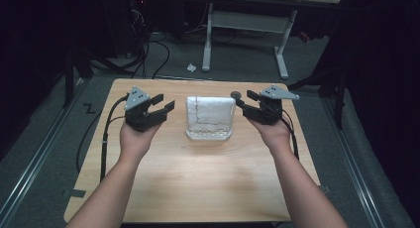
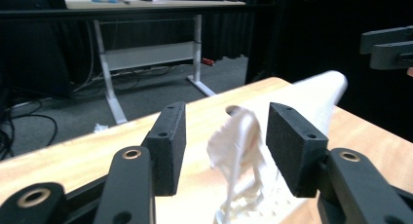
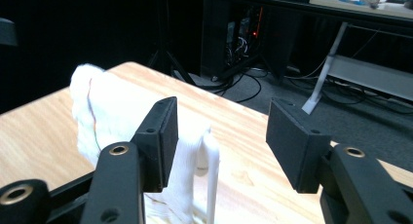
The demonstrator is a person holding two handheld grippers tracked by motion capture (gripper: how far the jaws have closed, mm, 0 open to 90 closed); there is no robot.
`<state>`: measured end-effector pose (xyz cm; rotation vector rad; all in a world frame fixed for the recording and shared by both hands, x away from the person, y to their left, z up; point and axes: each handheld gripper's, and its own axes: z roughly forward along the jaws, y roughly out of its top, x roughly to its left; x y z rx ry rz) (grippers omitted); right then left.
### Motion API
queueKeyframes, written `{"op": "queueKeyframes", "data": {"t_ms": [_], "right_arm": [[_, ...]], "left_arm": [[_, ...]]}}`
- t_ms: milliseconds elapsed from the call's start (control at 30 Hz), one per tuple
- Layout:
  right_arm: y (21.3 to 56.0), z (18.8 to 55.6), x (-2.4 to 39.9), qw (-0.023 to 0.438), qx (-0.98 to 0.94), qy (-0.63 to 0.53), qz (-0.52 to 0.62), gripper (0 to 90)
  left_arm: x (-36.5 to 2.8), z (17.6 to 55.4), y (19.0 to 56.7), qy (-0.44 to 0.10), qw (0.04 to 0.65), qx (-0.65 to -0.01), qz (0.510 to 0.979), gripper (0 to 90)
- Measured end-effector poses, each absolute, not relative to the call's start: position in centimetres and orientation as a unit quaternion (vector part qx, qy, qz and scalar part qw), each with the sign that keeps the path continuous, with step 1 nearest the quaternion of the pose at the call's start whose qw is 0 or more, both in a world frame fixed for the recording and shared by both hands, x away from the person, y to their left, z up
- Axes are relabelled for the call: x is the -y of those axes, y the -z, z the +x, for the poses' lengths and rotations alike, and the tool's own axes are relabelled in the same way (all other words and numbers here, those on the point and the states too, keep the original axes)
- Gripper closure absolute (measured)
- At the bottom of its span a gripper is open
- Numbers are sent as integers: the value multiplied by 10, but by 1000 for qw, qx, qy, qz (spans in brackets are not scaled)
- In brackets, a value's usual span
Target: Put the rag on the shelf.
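A white cloth hung over a small white rack at the middle of the wooden table, its long axis running across the table from one gripper to the other, its draped face toward the person. The left gripper and the right gripper flanked it, jaws spread and holding nothing. Doing this step well would likely mean bringing both in level and pinching the cloth's upper corners evenly, sparing the rack.

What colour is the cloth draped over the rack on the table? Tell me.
White, with a thin dark line running across the cloth; the high view shows it best.
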<state>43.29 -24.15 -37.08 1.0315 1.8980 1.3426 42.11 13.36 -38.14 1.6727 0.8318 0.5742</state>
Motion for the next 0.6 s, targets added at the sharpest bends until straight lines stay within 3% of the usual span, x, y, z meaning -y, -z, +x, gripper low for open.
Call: {"op": "queueKeyframes", "data": {"t_ms": [600], "right_arm": [[433, 355, 252, 304, -745, -465, 370, 398]], "left_arm": [[-176, 342, 463, -198, 515, -376, 744, 447]]}}
